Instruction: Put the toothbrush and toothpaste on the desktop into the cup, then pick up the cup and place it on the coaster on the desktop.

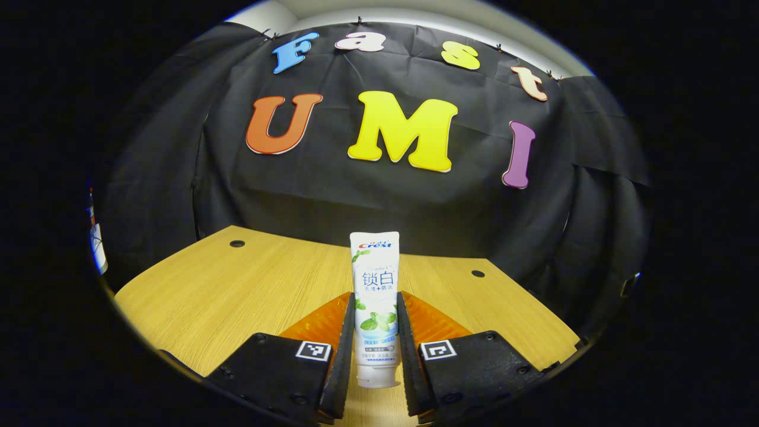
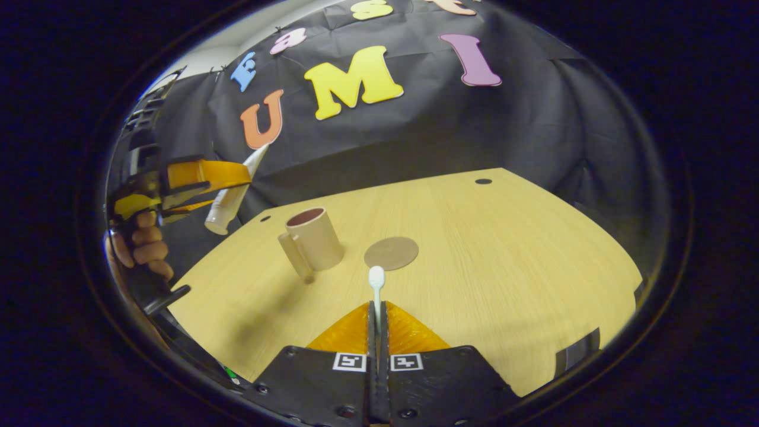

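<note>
A white toothpaste tube (image 1: pixel 375 296) stands cap down between the fingers of my left gripper (image 1: pixel 375 308), which is shut on it above the wooden desktop (image 1: pixel 237 290). In the right gripper view that same gripper (image 2: pixel 234 178) hangs at the far left, held by a hand (image 2: pixel 139 246), with the toothpaste tube (image 2: pixel 228 204) tilted in it, up and left of the cup. My right gripper (image 2: pixel 377 311) is shut on a white toothbrush (image 2: pixel 376 287) whose head points forward. A beige cup (image 2: pixel 313 239) with a handle stands upright on the desktop (image 2: pixel 504 249). A round brown coaster (image 2: pixel 391 252) lies just right of it.
Two dark round holes (image 1: pixel 237 244) (image 1: pixel 478 274) sit in the desktop near its back edge. The black cloth wall (image 1: pixel 379 178) closes off the back and the sides. In the right gripper view a dark hole (image 2: pixel 483 181) lies far behind the coaster.
</note>
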### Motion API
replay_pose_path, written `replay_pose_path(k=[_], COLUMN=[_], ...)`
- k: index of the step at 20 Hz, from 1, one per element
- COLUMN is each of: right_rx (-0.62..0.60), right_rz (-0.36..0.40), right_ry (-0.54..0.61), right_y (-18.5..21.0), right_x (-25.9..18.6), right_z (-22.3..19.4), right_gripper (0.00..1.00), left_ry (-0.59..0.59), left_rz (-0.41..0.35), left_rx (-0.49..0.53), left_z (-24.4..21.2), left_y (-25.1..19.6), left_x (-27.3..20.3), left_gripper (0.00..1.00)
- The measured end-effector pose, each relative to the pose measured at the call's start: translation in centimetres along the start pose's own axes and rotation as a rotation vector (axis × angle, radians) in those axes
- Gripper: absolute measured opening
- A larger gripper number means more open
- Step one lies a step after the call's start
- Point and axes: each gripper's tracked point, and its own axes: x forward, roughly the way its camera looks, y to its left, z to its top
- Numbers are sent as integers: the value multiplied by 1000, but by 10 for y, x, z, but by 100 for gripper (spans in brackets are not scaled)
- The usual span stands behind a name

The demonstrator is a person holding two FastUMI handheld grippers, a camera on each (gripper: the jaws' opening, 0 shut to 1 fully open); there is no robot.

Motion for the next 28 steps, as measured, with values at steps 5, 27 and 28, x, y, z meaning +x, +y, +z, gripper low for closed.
replay_pose_path(k=[5,27,28], right_rx=[-27,-14,-11], right_rz=[45,35,34], right_ry=[-76,-111,-113], right_y=[4,-9,-9], right_x=[-24,-25,-25], right_z=[26,37,38], right_gripper=[0,0,0], left_ry=[-54,15,19], left_rz=[-7,3,3], left_rx=[6,-33,-33], left_z=[13,-18,-19], left_y=[-7,0,1], left_x=[37,78,79], left_gripper=[41,44,45])
